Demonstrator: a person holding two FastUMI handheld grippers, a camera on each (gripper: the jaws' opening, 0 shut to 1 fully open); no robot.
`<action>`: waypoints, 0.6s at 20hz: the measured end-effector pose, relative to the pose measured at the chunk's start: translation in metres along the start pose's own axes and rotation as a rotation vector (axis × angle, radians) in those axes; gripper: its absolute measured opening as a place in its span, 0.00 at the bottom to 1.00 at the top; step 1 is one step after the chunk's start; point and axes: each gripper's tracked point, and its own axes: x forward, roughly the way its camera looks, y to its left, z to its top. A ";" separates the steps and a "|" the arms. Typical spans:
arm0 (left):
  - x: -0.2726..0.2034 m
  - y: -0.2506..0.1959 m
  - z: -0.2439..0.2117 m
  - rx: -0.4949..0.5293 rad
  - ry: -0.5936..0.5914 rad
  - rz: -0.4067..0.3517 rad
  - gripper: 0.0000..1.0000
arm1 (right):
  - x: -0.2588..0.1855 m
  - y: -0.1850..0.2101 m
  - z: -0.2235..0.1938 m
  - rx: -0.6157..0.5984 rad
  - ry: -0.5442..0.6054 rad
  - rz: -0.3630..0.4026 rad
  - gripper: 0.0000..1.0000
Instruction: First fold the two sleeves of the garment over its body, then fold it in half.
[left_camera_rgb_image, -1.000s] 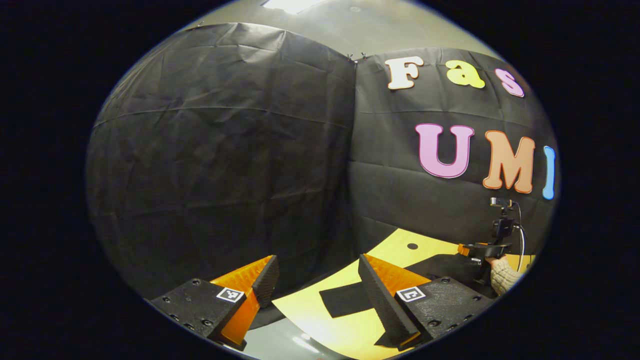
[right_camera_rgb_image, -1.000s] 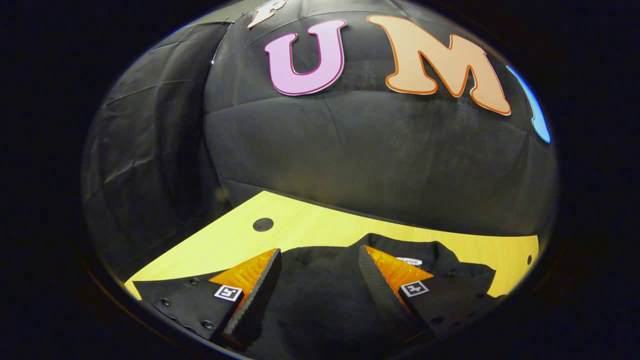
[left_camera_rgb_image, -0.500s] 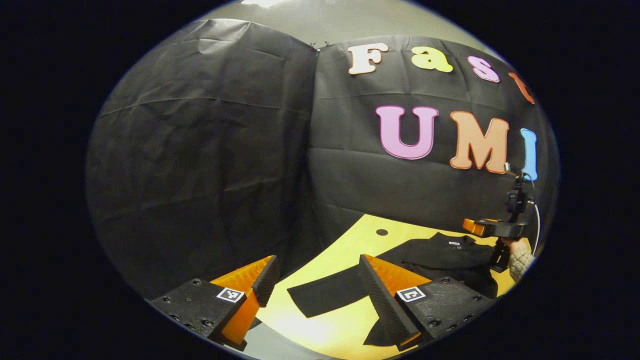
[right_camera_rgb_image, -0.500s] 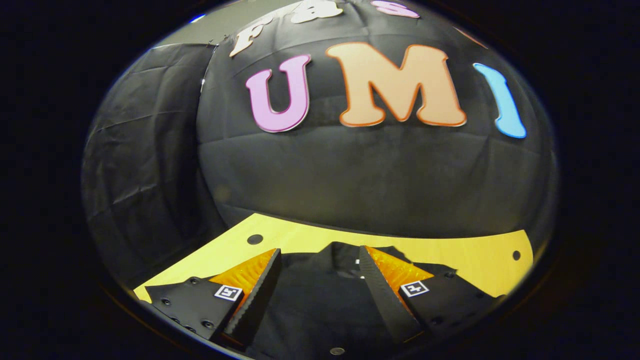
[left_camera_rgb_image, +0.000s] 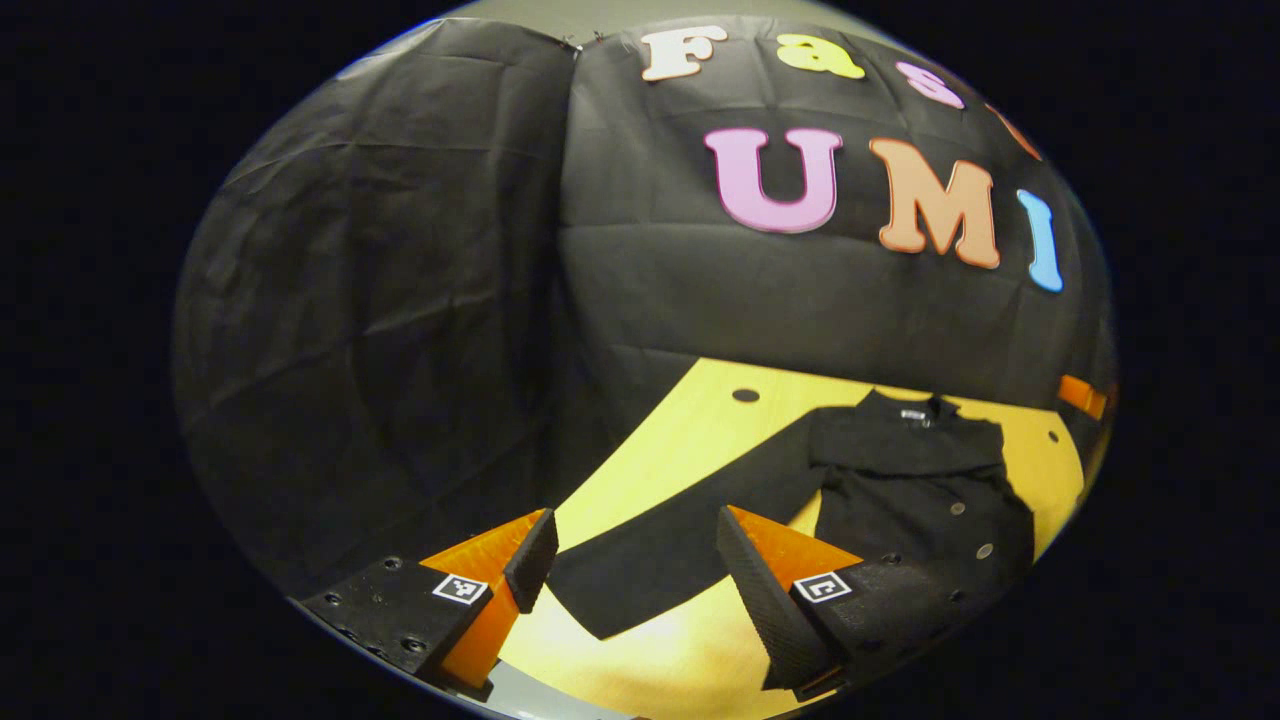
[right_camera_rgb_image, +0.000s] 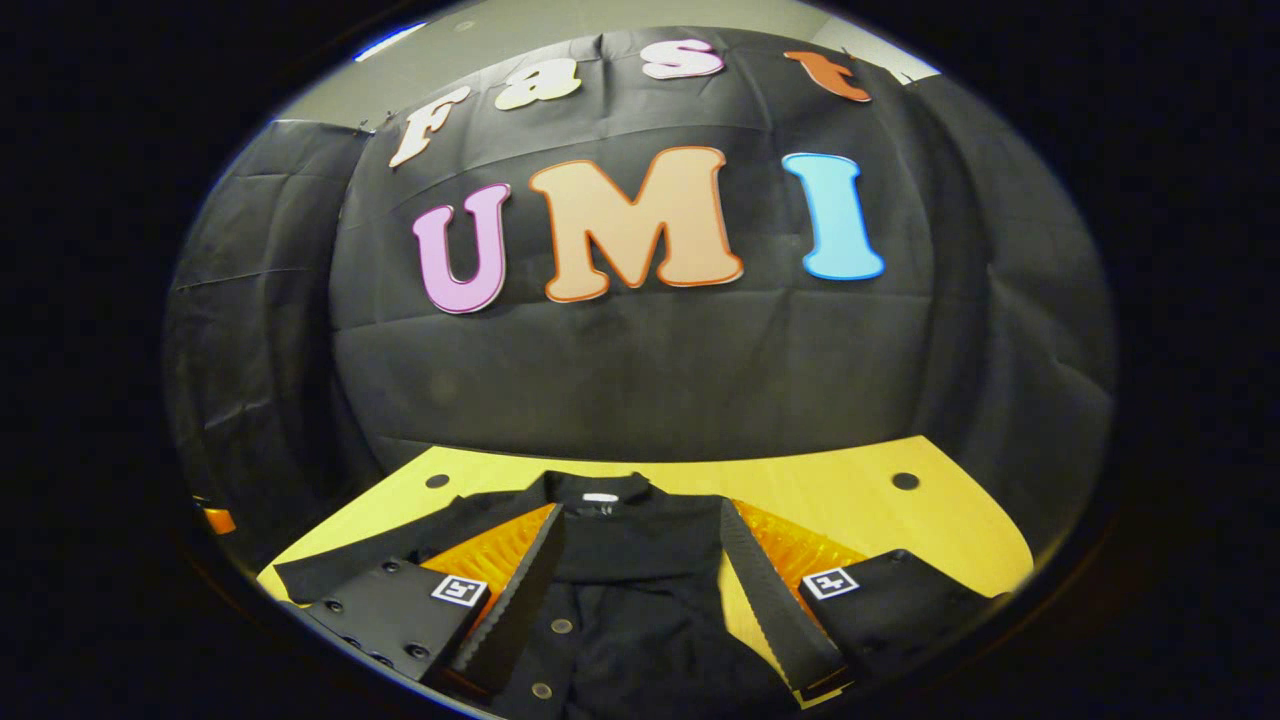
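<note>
A black buttoned garment (left_camera_rgb_image: 920, 490) lies flat on the yellow wooden table (left_camera_rgb_image: 690, 430), collar toward the booth wall. Its one sleeve (left_camera_rgb_image: 660, 550) stretches out sideways toward my left gripper (left_camera_rgb_image: 630, 545), which hovers open above the cuff end with nothing between its fingers. A band of black cloth lies across the chest below the collar. In the right gripper view the garment (right_camera_rgb_image: 620, 560) lies straight ahead, collar (right_camera_rgb_image: 600, 492) centred. My right gripper (right_camera_rgb_image: 640, 545) is open above the chest, and its fingers hold nothing.
The table (right_camera_rgb_image: 860, 500) has small round holes (right_camera_rgb_image: 905, 481) near its back corners and ends at the black cloth wall. Bare tabletop shows to the right of the garment in the right gripper view. A bit of the other gripper (left_camera_rgb_image: 1082, 395) shows at the far right edge.
The left gripper has swung toward the garment, so the outstretched sleeve now lies under its fingers. The right gripper has shifted across the garment, and the collar now sits centred ahead of it.
</note>
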 end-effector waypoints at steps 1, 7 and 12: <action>0.008 0.000 -0.011 0.007 0.030 -0.003 0.95 | -0.012 -0.011 -0.004 0.002 0.000 -0.025 0.98; 0.040 0.013 -0.074 0.007 0.180 0.007 0.94 | -0.071 -0.041 -0.002 -0.005 -0.023 -0.145 0.98; 0.054 0.025 -0.101 -0.033 0.288 0.058 0.95 | -0.099 -0.074 0.019 0.006 -0.082 -0.265 0.98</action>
